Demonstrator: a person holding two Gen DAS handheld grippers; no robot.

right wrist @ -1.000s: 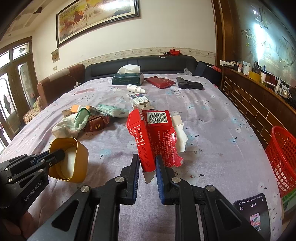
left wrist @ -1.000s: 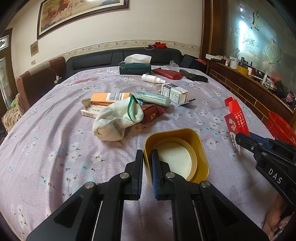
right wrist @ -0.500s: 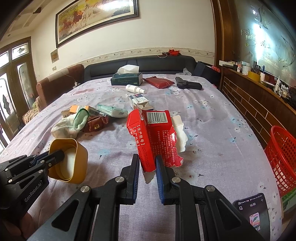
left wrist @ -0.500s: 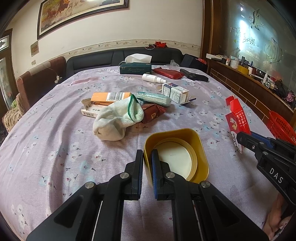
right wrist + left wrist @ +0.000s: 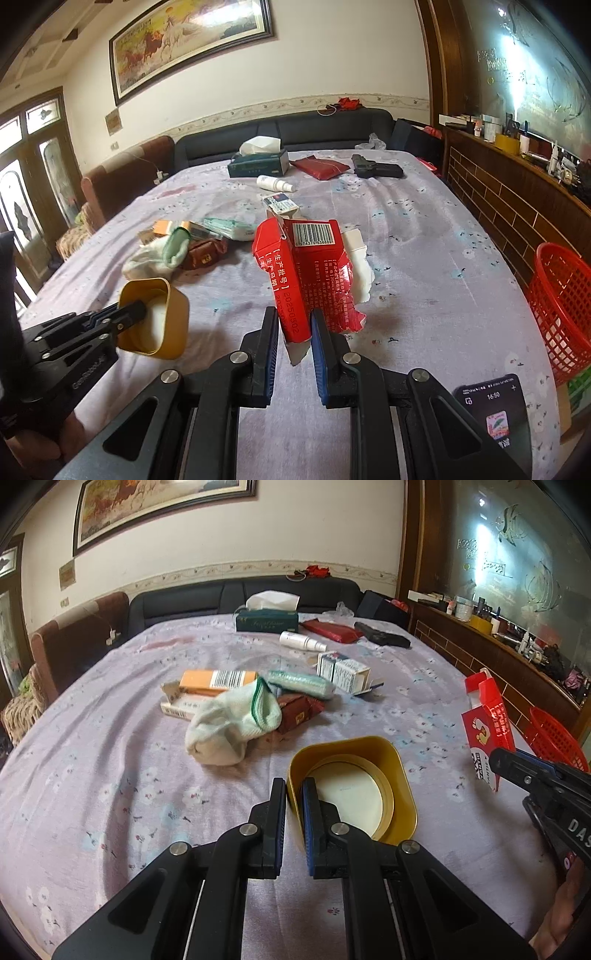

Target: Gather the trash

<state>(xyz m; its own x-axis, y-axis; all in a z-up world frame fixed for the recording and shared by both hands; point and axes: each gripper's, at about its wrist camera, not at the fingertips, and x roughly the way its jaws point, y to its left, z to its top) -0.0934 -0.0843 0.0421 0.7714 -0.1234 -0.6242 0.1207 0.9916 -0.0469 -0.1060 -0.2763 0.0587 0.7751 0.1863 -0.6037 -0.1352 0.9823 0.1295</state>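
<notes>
1 yellow tin (image 5: 369, 760), 1 red carton (image 5: 314, 273), 1 red basket (image 5: 561, 306), 1 sock (image 5: 229, 727)

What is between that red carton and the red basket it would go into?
Nothing visible. The right gripper holds the red carton above the table; the red basket stands off the table's right edge, with only bare cloth between them.

Evenly lit by soft daylight, with a white glare patch on the glass panel (image 5: 484, 535) at upper right of both views and more brightness through the door panes (image 5: 22, 206) at left of the right-wrist view. Strong fisheye bending and black vignetting at the corners. Sharp mid-frame, faint shadows only, slightly soft toward the edges.
</notes>
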